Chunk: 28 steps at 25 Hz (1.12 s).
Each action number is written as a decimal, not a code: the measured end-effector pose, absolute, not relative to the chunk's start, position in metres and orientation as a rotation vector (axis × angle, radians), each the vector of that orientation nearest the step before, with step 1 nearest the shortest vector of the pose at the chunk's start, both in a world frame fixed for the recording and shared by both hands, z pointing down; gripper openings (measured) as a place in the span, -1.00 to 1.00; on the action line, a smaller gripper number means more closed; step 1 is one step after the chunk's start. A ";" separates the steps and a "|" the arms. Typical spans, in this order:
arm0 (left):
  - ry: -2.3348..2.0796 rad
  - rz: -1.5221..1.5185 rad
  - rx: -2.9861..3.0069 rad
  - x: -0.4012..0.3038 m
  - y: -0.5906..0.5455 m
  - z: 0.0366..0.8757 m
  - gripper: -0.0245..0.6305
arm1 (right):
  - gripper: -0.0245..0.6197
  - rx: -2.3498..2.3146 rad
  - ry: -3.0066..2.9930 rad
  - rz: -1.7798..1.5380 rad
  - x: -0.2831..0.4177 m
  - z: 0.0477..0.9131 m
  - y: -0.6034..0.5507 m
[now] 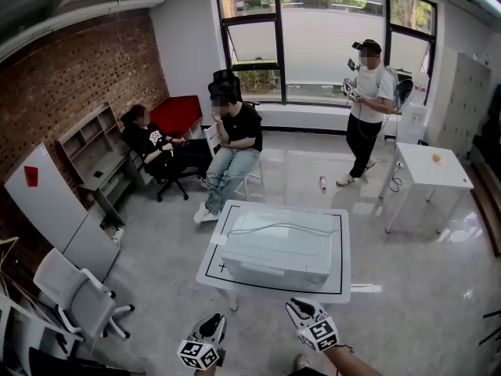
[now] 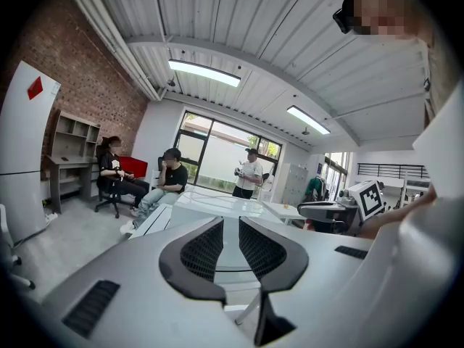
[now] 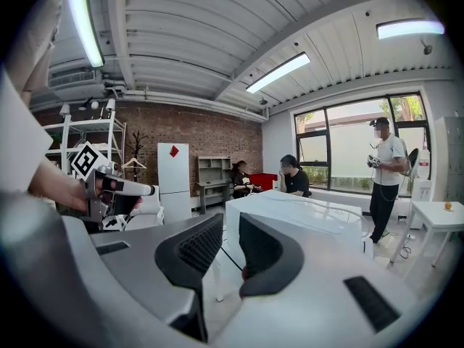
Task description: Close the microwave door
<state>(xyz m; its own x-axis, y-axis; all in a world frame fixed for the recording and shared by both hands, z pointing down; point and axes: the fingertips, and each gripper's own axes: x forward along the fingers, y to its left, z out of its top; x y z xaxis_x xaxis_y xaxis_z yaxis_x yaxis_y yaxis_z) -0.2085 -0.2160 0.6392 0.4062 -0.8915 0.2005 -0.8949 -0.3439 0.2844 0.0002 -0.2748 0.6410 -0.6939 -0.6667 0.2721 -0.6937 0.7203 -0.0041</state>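
Note:
A white microwave (image 1: 278, 249) stands on a white table (image 1: 344, 284) edged with a black line, its front face turned toward me. From above the front looks flush; I see no door swung out. My left gripper (image 1: 213, 321) and right gripper (image 1: 298, 307) hover side by side just short of the table's near edge, apart from the microwave. In the left gripper view the left gripper (image 2: 230, 225) has a narrow gap between its jaws with nothing in it, and the microwave (image 2: 217, 201) lies ahead. The right gripper (image 3: 230, 227) is likewise open and empty, with the microwave (image 3: 304, 216) ahead.
Two seated people (image 1: 233, 143) (image 1: 153, 143) and a standing person (image 1: 368, 100) are beyond the table. A small white table (image 1: 430, 167) stands at right, a bottle (image 1: 322, 183) on the floor, a white office chair (image 1: 78, 296) at left, shelves (image 1: 94, 143) by the brick wall.

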 end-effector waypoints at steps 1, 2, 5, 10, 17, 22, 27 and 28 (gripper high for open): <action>-1.539 0.016 2.322 -0.207 -0.215 0.640 -0.76 | -0.74 1.079 -2.673 0.157 0.002 0.642 -0.274; -1.536 0.019 2.322 -0.206 -0.214 0.641 -0.76 | -0.74 1.079 -2.672 0.159 0.003 0.642 -0.272; -1.523 0.023 2.327 -0.202 -0.212 0.641 -0.76 | -0.74 1.070 -2.654 0.148 0.005 0.644 -0.270; -1.503 0.032 2.336 -0.196 -0.211 0.641 -0.76 | -0.77 1.049 -2.609 0.115 0.006 0.643 -0.263; -1.471 0.042 2.339 -0.189 -0.204 0.645 -0.76 | -0.80 1.062 -2.607 0.102 0.011 0.640 -0.253; -1.454 0.049 2.341 -0.181 -0.204 0.648 -0.76 | -0.81 1.090 -2.600 0.094 0.020 0.643 -0.251; -1.430 0.049 2.353 -0.173 -0.207 0.648 -0.76 | -0.82 1.115 -2.599 0.116 0.025 0.639 -0.251; -1.425 0.049 2.355 -0.171 -0.206 0.649 -0.76 | -0.81 1.119 -2.598 0.119 0.026 0.639 -0.250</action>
